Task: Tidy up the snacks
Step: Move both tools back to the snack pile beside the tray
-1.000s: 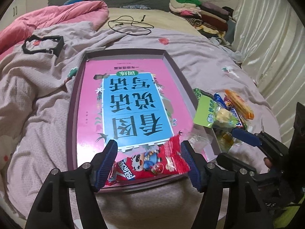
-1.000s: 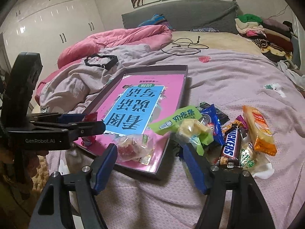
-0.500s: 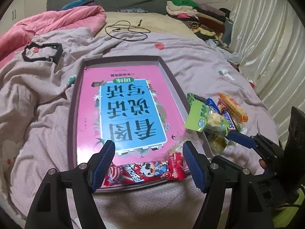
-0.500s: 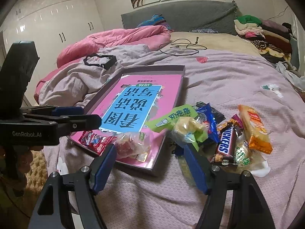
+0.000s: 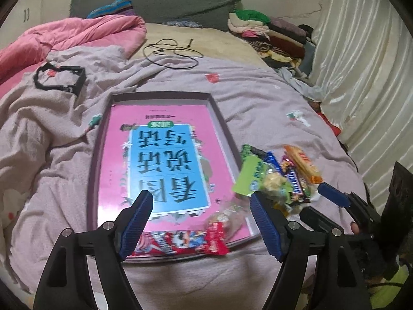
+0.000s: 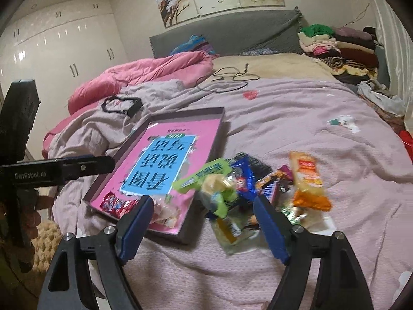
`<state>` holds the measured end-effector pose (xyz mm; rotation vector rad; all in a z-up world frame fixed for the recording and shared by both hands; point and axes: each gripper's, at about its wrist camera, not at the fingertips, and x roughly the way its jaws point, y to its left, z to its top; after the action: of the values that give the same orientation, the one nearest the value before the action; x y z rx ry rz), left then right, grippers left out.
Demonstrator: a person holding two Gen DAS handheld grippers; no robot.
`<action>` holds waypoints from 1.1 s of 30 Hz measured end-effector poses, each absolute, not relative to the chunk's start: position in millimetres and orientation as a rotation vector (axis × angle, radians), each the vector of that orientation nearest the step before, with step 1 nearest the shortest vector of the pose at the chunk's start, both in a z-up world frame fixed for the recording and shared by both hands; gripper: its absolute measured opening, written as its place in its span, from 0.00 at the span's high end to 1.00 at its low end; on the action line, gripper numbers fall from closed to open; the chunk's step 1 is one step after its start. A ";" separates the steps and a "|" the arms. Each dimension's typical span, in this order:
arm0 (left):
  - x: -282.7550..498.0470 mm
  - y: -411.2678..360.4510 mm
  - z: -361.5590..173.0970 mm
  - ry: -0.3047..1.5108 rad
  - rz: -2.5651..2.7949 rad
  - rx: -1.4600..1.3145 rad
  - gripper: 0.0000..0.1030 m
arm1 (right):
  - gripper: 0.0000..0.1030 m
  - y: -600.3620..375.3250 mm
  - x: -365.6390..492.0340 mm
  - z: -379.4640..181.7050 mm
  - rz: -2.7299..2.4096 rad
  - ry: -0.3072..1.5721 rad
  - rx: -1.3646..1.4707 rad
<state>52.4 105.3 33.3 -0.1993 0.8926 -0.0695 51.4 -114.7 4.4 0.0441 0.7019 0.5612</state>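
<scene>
A shallow purple box (image 5: 222, 126) with a pink book inside lies on the bed; it also shows in the right wrist view (image 6: 216, 131). A red snack packet (image 5: 180, 242) and a clear candy bag (image 5: 227, 217) lie at its near end. A pile of snacks (image 6: 260, 186) lies right of the box: green bag (image 6: 204, 175), Snickers bar (image 5: 294, 180), orange wafer pack (image 6: 307, 178). My left gripper (image 5: 201, 219) is open and empty above the box's near edge. My right gripper (image 6: 204, 224) is open and empty just before the pile.
A black frame (image 5: 59, 80) and a black cable (image 5: 170, 54) lie on the mauve blanket (image 6: 309, 118). A pink duvet (image 5: 67, 36) is at the back left, folded clothes (image 5: 268, 31) at the back right, a curtain (image 5: 361, 77) on the right.
My left gripper let go of the red packet, which now lies in the box, and drew back and up. My right gripper moved right toward the snack pile.
</scene>
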 end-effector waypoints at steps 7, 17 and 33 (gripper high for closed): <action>55.0 82.6 36.0 0.904 -0.116 -0.183 0.24 | 0.23 -139.0 54.8 8.4 0.503 0.683 0.054; 60.5 49.6 39.9 0.910 -0.174 -0.128 0.24 | 0.23 -164.1 60.3 11.8 0.451 0.661 0.064; 80.8 2.8 24.3 0.941 -0.231 -0.010 0.24 | 0.23 -199.0 78.3 1.0 0.377 0.692 0.145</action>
<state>80.8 2.8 24.3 -0.0104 0.9408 -0.2312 78.3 -199.0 1.0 0.1446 0.6924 0.3767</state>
